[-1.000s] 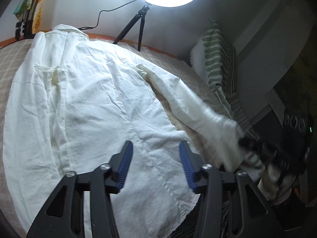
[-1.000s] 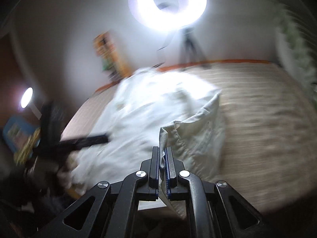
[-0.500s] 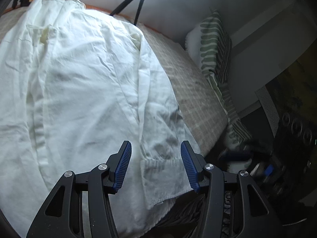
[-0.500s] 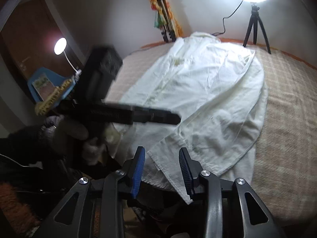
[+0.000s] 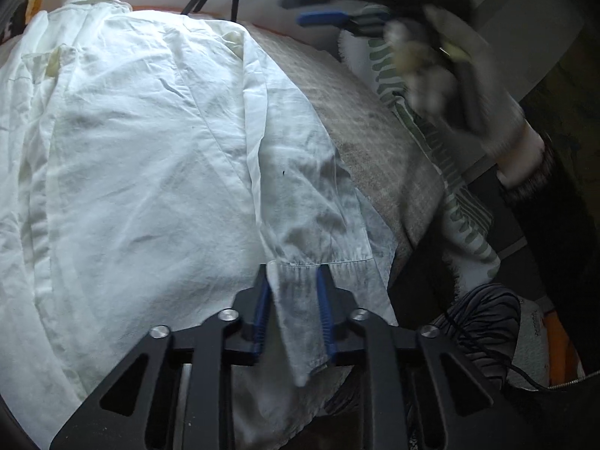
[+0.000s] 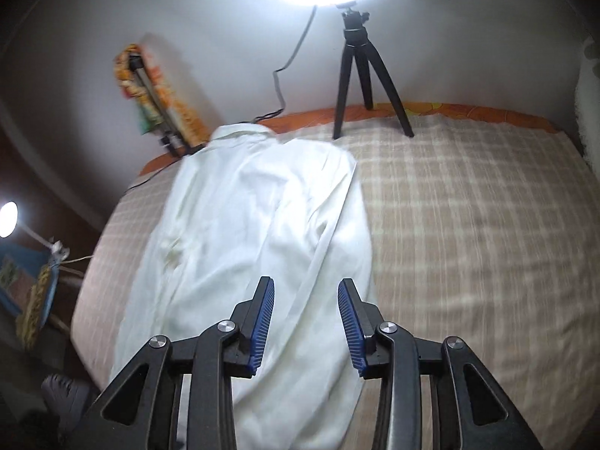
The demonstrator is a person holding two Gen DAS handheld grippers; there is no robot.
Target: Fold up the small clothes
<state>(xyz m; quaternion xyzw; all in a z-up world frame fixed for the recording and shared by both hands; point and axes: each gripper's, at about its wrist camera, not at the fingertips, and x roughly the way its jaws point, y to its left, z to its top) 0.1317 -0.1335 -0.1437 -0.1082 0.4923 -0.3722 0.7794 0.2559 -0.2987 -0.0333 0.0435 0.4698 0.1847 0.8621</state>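
A white long-sleeved shirt [image 5: 142, 157] lies spread on the checked bed cover, collar at the far end; it also shows in the right wrist view [image 6: 262, 232]. Its right sleeve is folded along the body, and the cuff [image 5: 300, 292] lies between the jaws of my left gripper [image 5: 292, 281]. The jaws are open around the cuff, not closed on it. My right gripper [image 6: 305, 292] is open and empty, held above the shirt's lower half. It appears blurred at the top right of the left wrist view [image 5: 337, 18].
A ring light on a black tripod [image 6: 360, 75] stands at the bed's far edge. A green-striped pillow [image 5: 408, 86] lies at the right side. A colourful object [image 6: 157, 97] leans on the wall. A lamp [image 6: 7, 217] glows at left. Bare checked cover [image 6: 468, 225] lies right of the shirt.
The right gripper released the sleeve, which now lies folded along the shirt, and swung up over the bed. The left gripper moved forward so the cuff sits between its jaws.
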